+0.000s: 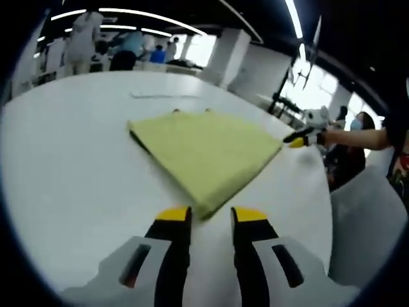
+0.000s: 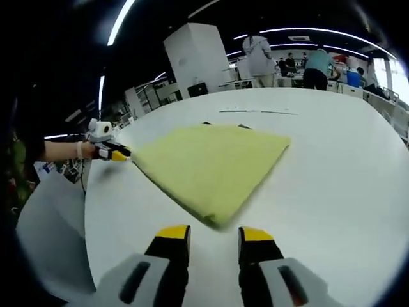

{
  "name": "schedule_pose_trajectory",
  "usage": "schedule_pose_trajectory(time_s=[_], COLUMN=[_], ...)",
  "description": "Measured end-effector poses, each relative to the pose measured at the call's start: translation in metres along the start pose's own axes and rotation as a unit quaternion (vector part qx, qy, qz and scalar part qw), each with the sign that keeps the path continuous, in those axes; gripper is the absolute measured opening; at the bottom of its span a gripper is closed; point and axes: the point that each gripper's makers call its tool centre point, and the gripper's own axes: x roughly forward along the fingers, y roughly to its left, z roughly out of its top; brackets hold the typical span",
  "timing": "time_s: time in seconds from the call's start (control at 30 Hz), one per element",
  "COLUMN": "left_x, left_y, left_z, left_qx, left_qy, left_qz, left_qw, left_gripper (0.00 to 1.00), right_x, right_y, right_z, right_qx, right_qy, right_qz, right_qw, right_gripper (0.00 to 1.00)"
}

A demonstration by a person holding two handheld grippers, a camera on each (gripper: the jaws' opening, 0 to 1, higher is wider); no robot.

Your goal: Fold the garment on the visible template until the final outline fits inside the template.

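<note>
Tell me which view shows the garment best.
The right gripper view: the garment lies larger there, all corners visible. The left gripper view shows the garment whole too, but smaller.

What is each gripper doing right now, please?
Left gripper: open, holding nothing, at the near corner of the yellow garment.
Right gripper: open, holding nothing, at the garment's opposite corner.

One yellow garment (image 1: 204, 153) lies at frame centre on one white table (image 1: 70, 173). Two grippers (image 1: 211, 217) (image 2: 214, 233) show at the bottom edges; several people stand along the top.
</note>
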Motion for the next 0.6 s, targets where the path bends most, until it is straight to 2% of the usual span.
schedule_pose_trajectory(time_s=[0.33, 0.6], left_x=[-0.0007, 0.0017], left_y=[0.0029, 0.0045], left_z=[-0.0006, 0.0006], left_qx=[0.0, -0.006], left_qy=[0.003, 0.002], left_qz=[0.001, 0.002], left_qw=[1.0, 1.0], left_gripper=[0.07, 0.02], right_x=[0.0069, 0.0058], right_y=[-0.0015, -0.0038], right_z=[0.0019, 0.0043], right_qx=[-0.023, -0.021], right_qy=[-0.005, -0.015], right_qz=[-0.002, -0.005], right_qw=[0.9997, 0.9996], right_gripper=[0.1, 0.01])
